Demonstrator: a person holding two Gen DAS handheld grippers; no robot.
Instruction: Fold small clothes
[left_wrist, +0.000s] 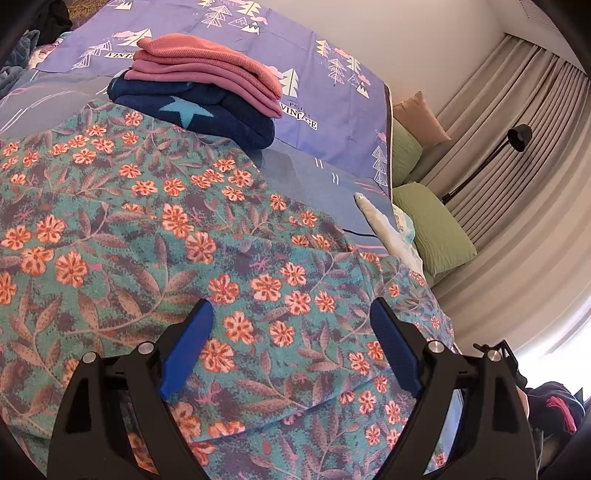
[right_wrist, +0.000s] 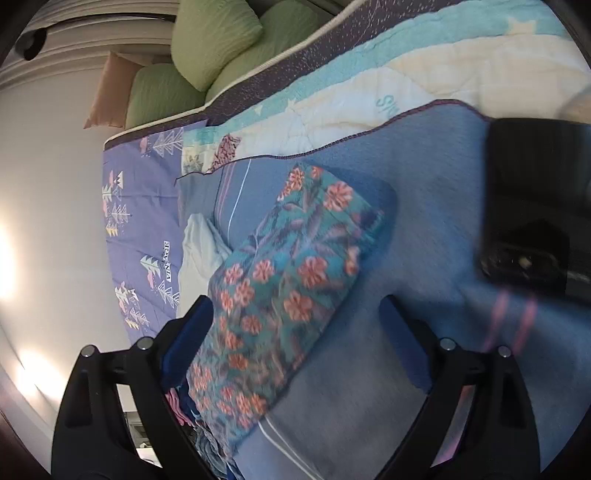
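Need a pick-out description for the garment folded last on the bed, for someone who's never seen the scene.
Start at the bed's purple tree-print sheet. On it sits a folded stack. The floral garment lies just in front of that stack. Its teal cloth with orange flowers sets it apart from the navy star piece and plain pink pieces.

1. A bed (left_wrist: 332, 92) fills most of the scene, covered by a lilac sheet printed with white and pink trees.
2. A blue blanket (right_wrist: 424, 221) lies over part of the bed, beside a cream and turquoise quilt (right_wrist: 424, 85).
3. Green pillows (left_wrist: 432, 229) and a peach cushion (left_wrist: 421, 118) sit along the bed's right edge, against the wall.
4. The wall (left_wrist: 424, 37) is plain and pale.
5. Pale, pleated curtains (left_wrist: 517, 166) hang at the far right, with bright daylight low down.
6. A black floor lamp (left_wrist: 517, 136) stands before the curtains.
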